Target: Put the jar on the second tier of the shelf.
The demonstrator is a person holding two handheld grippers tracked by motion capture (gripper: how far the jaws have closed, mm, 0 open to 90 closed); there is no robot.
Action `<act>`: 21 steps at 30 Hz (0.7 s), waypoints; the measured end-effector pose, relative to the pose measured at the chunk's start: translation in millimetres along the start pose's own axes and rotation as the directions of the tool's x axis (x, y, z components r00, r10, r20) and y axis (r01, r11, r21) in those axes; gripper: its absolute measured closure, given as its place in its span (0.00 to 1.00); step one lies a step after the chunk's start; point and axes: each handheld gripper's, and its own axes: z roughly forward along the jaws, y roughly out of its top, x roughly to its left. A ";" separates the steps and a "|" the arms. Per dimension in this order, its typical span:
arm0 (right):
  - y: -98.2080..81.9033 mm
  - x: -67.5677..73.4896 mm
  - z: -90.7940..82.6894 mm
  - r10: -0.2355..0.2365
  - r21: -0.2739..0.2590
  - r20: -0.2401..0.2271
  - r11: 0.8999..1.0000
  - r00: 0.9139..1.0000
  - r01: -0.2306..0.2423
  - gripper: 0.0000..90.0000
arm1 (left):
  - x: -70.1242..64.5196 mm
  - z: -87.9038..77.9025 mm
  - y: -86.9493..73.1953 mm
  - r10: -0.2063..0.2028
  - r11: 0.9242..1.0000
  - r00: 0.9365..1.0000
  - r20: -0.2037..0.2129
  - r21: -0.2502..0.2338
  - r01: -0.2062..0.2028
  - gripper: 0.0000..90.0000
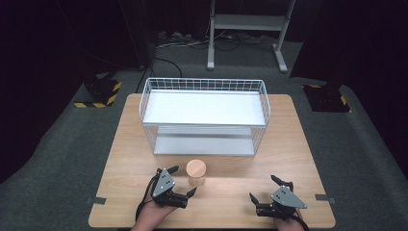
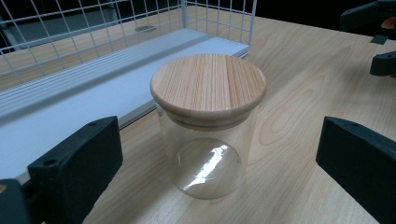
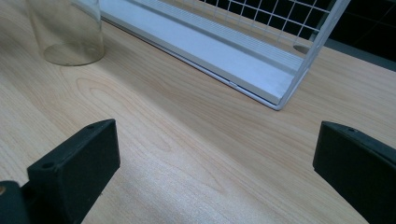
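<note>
Glass jar upright, just beyond spread left tongs, untouched

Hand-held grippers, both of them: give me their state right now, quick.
Left hand-held gripper: open, holding nothing; the glass jar stands ahead of its jaws.
Right hand-held gripper: open, holding nothing.

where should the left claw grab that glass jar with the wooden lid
Grip the jar around its glass wall below the wooden lid, coming in level from the person's side. It stands upright and round, the rack blocks the far side, and the open left claw already faces it. The lid may simply lift off.
</note>
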 end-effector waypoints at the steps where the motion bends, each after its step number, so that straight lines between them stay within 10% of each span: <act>1: 0.0 0.0 0.0 0.000 0.000 0.000 1.000 1.000 0.000 0.00 | 0.0 0.0 0.0 0.000 1.000 1.000 0.000 0.000 0.000 0.01; 21: -0.2 -0.7 -0.3 0.003 -0.006 -0.003 1.000 1.000 -0.003 0.00 | 1.3 16.1 0.6 -0.010 1.000 1.000 0.002 0.001 0.010 0.01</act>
